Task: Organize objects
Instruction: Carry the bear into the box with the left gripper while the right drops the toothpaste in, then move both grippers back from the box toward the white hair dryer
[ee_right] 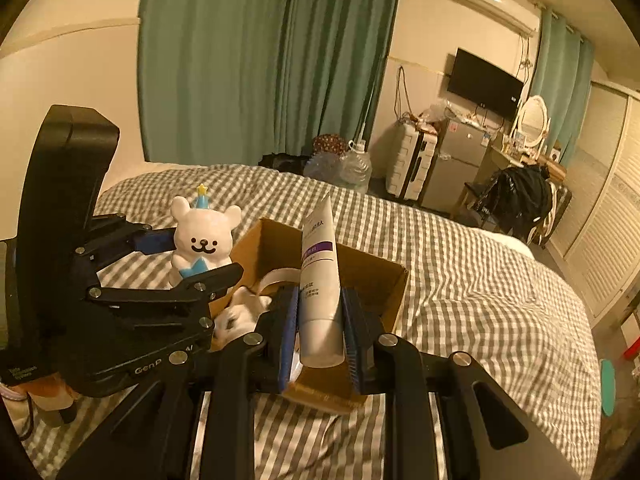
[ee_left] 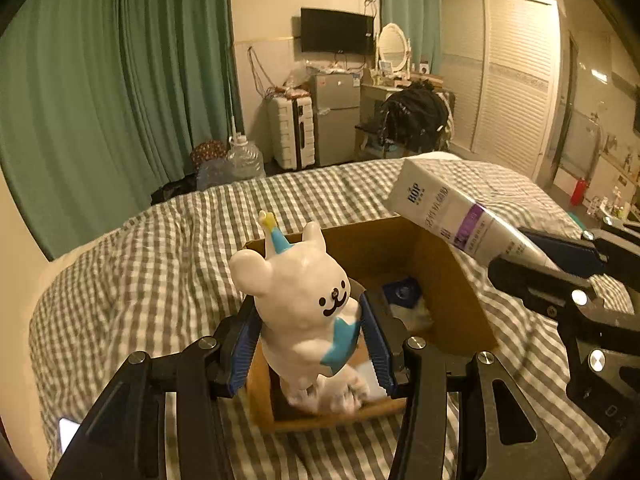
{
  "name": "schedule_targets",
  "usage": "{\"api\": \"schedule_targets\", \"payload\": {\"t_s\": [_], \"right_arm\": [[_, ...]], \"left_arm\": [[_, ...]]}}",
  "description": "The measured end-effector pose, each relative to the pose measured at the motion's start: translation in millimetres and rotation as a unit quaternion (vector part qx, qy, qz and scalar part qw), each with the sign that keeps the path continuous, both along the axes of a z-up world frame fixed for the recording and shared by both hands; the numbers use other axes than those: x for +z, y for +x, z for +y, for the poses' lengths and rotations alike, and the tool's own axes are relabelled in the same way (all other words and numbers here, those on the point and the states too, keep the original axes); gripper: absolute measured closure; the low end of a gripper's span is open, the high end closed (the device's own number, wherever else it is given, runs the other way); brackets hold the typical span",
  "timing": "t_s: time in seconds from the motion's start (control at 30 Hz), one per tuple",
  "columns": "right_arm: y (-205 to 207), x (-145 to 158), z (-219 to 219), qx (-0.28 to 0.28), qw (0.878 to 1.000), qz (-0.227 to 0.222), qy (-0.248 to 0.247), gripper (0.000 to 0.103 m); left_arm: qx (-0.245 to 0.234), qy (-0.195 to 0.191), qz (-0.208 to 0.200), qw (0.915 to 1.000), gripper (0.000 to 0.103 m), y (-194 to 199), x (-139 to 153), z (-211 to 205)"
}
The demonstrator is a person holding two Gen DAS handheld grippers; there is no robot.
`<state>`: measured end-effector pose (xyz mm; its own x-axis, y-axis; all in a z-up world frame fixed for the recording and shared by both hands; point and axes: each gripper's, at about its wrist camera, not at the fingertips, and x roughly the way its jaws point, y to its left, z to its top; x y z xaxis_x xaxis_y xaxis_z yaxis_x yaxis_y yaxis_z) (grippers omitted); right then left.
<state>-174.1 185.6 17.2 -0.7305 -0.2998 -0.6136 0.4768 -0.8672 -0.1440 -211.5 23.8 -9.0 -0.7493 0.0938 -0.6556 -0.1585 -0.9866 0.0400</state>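
Observation:
My left gripper (ee_left: 310, 334) is shut on a white bear figurine (ee_left: 304, 300) with a blue hat and scarf, held over the near left part of an open cardboard box (ee_left: 452, 280) on the bed. The bear (ee_right: 204, 236) and the left gripper (ee_right: 192, 258) also show in the right wrist view. My right gripper (ee_right: 318, 320) is shut on a white tube (ee_right: 320, 276) with a purple band, held over the box (ee_right: 384, 280). In the left wrist view the tube (ee_left: 448, 212) and right gripper (ee_left: 560, 256) come in from the right above the box. Small items lie inside the box.
The box sits on a grey-and-white checked bedspread (ee_left: 140, 280). Green curtains (ee_left: 100, 100), a white suitcase (ee_left: 290, 130), a small fridge (ee_left: 336, 116), water jugs (ee_left: 244, 158) and a white wardrobe (ee_left: 508, 80) stand beyond the bed. A phone (ee_left: 68, 432) lies at the near left.

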Motion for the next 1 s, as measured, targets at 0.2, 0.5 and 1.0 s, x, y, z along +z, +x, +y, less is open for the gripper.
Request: {"api": "schedule_targets", "payload": {"t_s": [0.2, 0.5, 1.0], "right_arm": [[-61, -39, 6, 0.001, 0.999, -0.039, -0.003, 0.082], [-94, -95, 15, -0.008, 0.996, -0.085, -0.002, 0.082], [-57, -35, 35, -0.029, 0.997, -0.044, -0.054, 0.053]], "left_arm": [[0.002, -0.011, -0.018, 0.9998, 0.053, -45, -40, 4], [-0.012, 0.007, -0.051, 0.9986, 0.053, -61, -71, 3], [0.011, 0.019, -0.026, 0.9994, 0.018, -13, -5, -11]]}}
